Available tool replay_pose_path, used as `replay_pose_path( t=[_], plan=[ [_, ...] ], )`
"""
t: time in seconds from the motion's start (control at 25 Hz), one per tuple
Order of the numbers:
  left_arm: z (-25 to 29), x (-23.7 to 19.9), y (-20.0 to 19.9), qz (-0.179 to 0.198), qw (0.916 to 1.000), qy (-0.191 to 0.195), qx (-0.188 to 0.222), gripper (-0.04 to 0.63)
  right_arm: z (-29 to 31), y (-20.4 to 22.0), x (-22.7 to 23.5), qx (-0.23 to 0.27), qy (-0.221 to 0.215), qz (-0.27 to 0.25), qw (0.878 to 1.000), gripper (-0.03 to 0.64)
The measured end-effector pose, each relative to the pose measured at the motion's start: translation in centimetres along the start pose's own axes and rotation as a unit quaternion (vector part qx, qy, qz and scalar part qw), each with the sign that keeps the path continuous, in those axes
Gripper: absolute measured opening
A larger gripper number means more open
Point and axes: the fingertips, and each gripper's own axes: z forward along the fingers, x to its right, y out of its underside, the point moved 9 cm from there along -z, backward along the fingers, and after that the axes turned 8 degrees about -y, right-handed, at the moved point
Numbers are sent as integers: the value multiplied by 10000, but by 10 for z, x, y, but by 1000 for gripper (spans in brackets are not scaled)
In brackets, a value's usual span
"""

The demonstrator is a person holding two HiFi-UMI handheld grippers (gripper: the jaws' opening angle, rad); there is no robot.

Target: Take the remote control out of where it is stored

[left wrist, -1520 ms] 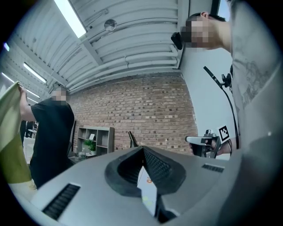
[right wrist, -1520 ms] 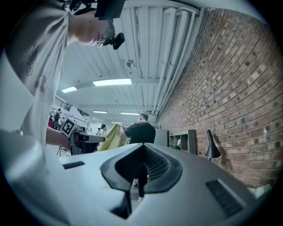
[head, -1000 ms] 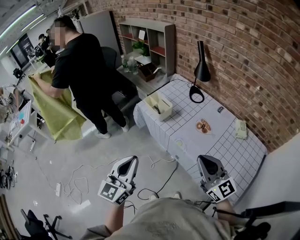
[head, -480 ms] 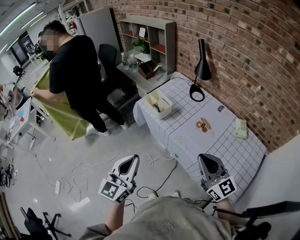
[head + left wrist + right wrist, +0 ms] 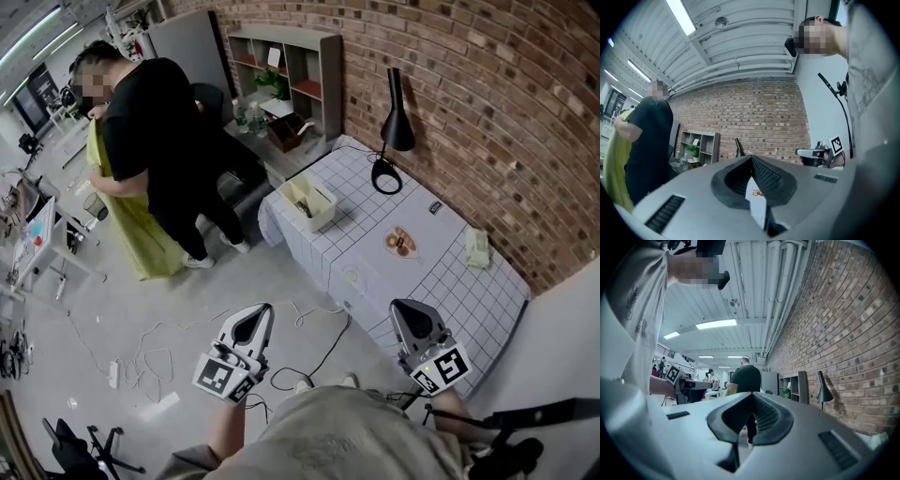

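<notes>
No remote control can be made out for sure. An open cream box (image 5: pixel 310 202) at the far left end of the checked table (image 5: pixel 441 281) holds something dark that is too small to identify. My left gripper (image 5: pixel 255 319) is shut and empty, held over the floor in front of the table's near corner. My right gripper (image 5: pixel 411 312) is also shut and empty, over the table's near edge. In the left gripper view the jaws (image 5: pixel 752 161) meet with nothing between them. The right gripper view shows the same for its jaws (image 5: pixel 752 398).
On the table are a black desk lamp (image 5: pixel 393 141), a small round brown item (image 5: pixel 400 242) and a pale green object (image 5: pixel 477 248). A shelf unit (image 5: pixel 291 70) stands against the brick wall. A person in black (image 5: pixel 164 131) holds a yellow cloth. Cables (image 5: pixel 159 356) lie on the floor.
The person in black has turned and drawn the yellow cloth up against the body. Both grippers have stayed shut and nearly still.
</notes>
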Motion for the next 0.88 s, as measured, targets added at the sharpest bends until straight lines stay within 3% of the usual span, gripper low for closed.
replay_pose_path(
  t=[0.88],
  plan=[
    [16, 16, 7, 14, 9999, -97, -128, 5, -13, 8, 20, -86, -21, 120, 9999, 14]
  ],
)
